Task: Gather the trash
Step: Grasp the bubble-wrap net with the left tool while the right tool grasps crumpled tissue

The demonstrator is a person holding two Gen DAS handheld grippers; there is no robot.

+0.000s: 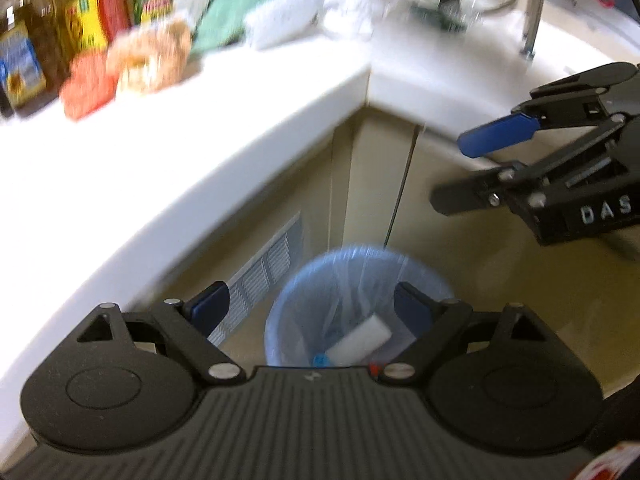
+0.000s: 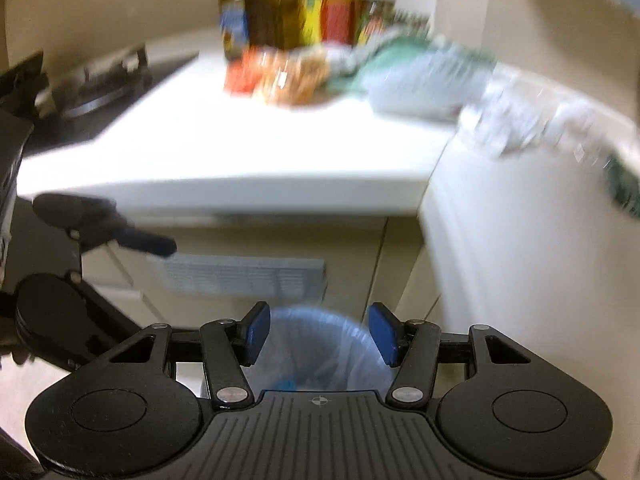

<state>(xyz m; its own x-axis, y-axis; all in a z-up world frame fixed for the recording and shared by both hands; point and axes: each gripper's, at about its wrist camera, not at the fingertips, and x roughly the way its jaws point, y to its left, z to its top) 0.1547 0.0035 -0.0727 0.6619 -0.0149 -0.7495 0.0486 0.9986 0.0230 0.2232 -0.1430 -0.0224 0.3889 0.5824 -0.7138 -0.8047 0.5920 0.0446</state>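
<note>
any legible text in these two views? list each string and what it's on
"DAS" in white raised letters, on the body of the right tool, cut off at the frame edge.
Labels on the bottles and packets at the back of the counter: too blurred to read in both views.
Nothing else carries text.

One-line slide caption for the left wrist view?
Left gripper open above the lined bin, trash inside; right gripper empty alongside.
</note>
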